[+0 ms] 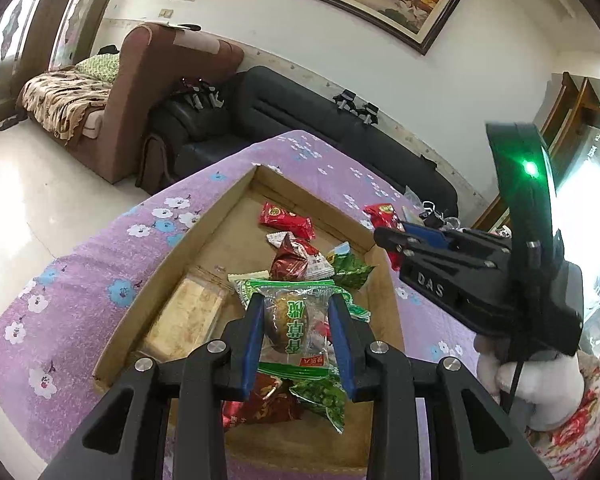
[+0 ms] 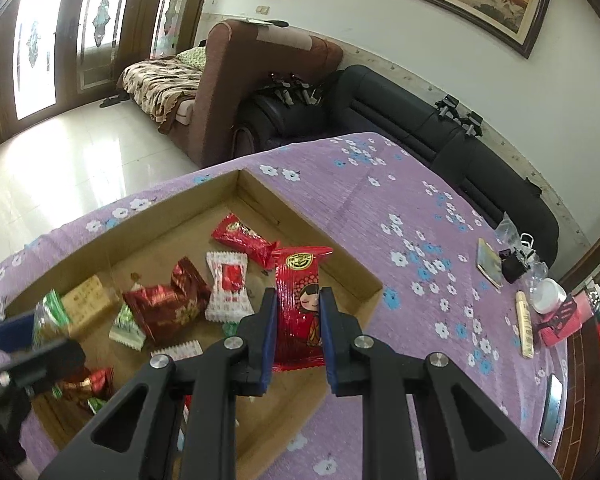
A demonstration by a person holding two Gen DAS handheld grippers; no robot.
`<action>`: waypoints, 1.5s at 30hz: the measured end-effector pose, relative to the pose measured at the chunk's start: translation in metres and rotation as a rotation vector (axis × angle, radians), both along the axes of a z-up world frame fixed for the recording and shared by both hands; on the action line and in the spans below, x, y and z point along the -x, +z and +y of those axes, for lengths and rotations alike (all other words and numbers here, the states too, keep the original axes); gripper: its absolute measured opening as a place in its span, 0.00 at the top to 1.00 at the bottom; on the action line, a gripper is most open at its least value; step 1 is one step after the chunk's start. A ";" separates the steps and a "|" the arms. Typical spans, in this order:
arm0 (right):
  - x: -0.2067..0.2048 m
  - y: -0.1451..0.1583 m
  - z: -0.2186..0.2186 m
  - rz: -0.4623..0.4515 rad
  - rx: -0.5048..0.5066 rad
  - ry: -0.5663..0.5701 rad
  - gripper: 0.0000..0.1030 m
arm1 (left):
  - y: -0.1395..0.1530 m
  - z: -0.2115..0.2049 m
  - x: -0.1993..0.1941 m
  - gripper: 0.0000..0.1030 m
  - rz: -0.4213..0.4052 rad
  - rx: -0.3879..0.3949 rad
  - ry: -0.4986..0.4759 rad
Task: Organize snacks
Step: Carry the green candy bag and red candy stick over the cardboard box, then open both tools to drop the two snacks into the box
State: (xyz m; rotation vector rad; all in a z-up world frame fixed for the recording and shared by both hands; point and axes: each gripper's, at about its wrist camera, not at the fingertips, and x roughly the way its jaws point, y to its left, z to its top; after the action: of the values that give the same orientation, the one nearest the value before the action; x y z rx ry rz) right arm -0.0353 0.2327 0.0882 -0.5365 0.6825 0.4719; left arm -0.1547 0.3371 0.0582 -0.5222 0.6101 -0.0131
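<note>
A shallow cardboard box (image 1: pixel 204 228) (image 2: pixel 172 216) lies on the purple flowered cloth and holds several wrapped snacks. My left gripper (image 1: pixel 296 300) is shut on a clear packet with a green label and a brown cake inside (image 1: pixel 290 320), held over the box. My right gripper (image 2: pixel 298 294) is shut on a red packet with a cartoon girl (image 2: pixel 300 300), held upright above the box's right side. In the left wrist view the right gripper (image 1: pixel 384 236) comes in from the right with its red packet (image 1: pixel 382 216). The left gripper (image 2: pixel 4 332) shows blurred at the left edge of the right wrist view.
In the box lie a red packet (image 2: pixel 244 240), a white and red sweet (image 2: pixel 228 288), a dark red foil pack (image 2: pixel 164 304) and green packets (image 1: pixel 352 268). Small items, a white jar (image 2: pixel 548 296) and a phone (image 2: pixel 550 408) sit on the cloth at right. Sofas (image 1: pixel 300 108) stand behind.
</note>
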 end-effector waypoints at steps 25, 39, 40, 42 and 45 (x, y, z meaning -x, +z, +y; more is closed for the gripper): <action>-0.038 -0.021 0.062 0.092 0.035 0.031 0.81 | -0.013 0.012 -0.024 0.68 0.021 0.041 -0.011; -0.047 -0.033 0.079 0.144 0.043 0.063 0.81 | -0.018 0.008 -0.030 0.68 0.038 0.049 -0.002; -0.047 -0.034 0.080 0.146 0.043 0.066 0.81 | -0.018 0.009 -0.030 0.68 0.039 0.049 -0.001; -0.047 -0.035 0.081 0.151 0.043 0.068 0.81 | -0.019 0.008 -0.031 0.68 0.040 0.051 0.003; -0.047 -0.037 0.082 0.157 0.041 0.072 0.81 | -0.020 0.009 -0.031 0.67 0.043 0.058 0.009</action>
State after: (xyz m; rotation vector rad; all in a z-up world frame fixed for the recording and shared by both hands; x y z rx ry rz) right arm 0.0119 0.3150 0.0515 -0.5686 0.8266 0.5727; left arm -0.1238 0.3462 0.0380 -0.5824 0.6508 -0.0115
